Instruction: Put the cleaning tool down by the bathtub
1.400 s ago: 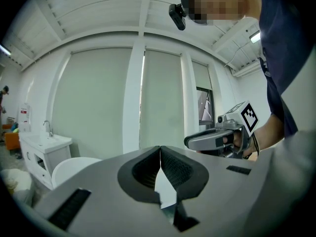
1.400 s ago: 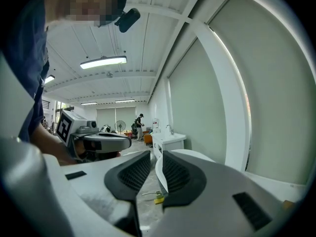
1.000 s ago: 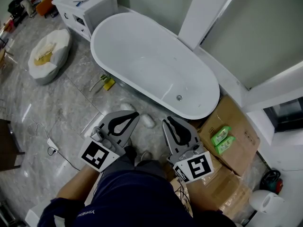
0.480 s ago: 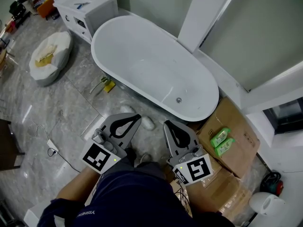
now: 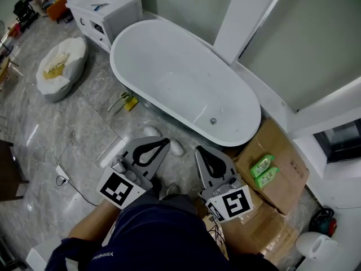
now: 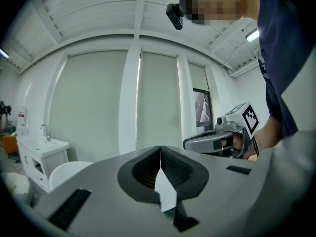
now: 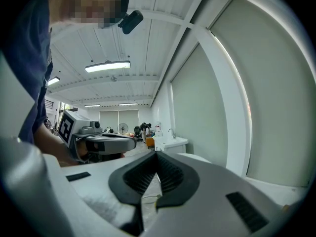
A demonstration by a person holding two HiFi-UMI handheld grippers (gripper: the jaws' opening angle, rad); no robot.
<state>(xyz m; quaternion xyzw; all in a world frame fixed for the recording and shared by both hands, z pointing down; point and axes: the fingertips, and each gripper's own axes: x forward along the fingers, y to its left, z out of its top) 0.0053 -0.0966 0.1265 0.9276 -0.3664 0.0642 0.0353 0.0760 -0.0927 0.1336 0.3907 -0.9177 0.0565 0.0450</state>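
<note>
Two empty tools, left tool and right tool, jaws together, the right's just closed; only the head view shows a yellow item left of the bathtub.

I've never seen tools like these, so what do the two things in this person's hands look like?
The left gripper and right gripper are light grey plastic wedges, their jaws lined with black ribbed pads. Each carries a white cube printed with black square markers. The person wears a dark navy top.
</note>
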